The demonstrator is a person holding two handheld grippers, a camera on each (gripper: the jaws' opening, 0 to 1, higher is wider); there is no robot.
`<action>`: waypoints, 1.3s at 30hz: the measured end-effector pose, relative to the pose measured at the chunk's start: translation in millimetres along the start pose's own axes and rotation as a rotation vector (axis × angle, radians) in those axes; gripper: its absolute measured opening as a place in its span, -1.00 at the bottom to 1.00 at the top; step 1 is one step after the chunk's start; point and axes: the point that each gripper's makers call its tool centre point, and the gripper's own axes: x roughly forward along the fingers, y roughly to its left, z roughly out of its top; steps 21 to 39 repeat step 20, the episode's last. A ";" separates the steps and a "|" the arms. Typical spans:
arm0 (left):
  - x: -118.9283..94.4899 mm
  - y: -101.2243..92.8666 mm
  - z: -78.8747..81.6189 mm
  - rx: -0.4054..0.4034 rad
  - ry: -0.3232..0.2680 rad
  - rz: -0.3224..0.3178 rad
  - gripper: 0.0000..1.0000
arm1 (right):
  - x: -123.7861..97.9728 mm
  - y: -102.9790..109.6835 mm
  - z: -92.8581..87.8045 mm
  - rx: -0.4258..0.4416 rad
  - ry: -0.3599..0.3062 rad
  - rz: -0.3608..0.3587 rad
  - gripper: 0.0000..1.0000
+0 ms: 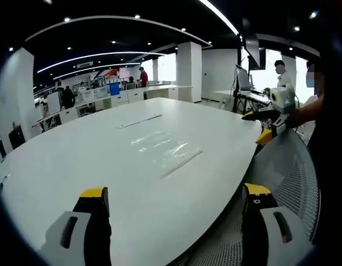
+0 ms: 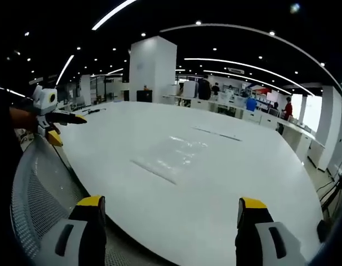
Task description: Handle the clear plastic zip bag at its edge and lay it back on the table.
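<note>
Clear zip bag [image 1: 166, 148] flat on white table [image 1: 76, 160], no legible writing

A broad white table with a rounded edge [image 1: 76, 160] [image 2: 259, 183] carried the things. A clear, flat plastic zip bag [image 1: 166, 148] [image 2: 172, 157] lay directly on it near the middle. A thin pale strip [image 1: 138, 121] [image 2: 217, 133] rested flat on the tabletop beyond the bag, toward twelve o'clock, apart from it.
</note>
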 end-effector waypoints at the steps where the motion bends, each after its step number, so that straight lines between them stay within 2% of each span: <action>1: 0.2 -1.6 0.8 0.003 0.000 -0.002 0.98 | 0.1 -0.5 -0.6 0.002 0.000 -0.001 0.99; 7: 2.0 -2.3 -2.1 0.012 -0.003 -0.013 0.98 | 0.2 2.4 -2.6 0.004 0.004 0.005 0.99; 20: 3.3 -19.0 6.9 0.022 0.007 -0.034 0.96 | 0.5 3.7 -3.6 0.011 0.006 0.007 0.99; 39: 3.3 -19.0 6.9 0.022 0.007 -0.034 0.96 | 0.5 3.7 -3.6 0.011 0.006 0.007 0.99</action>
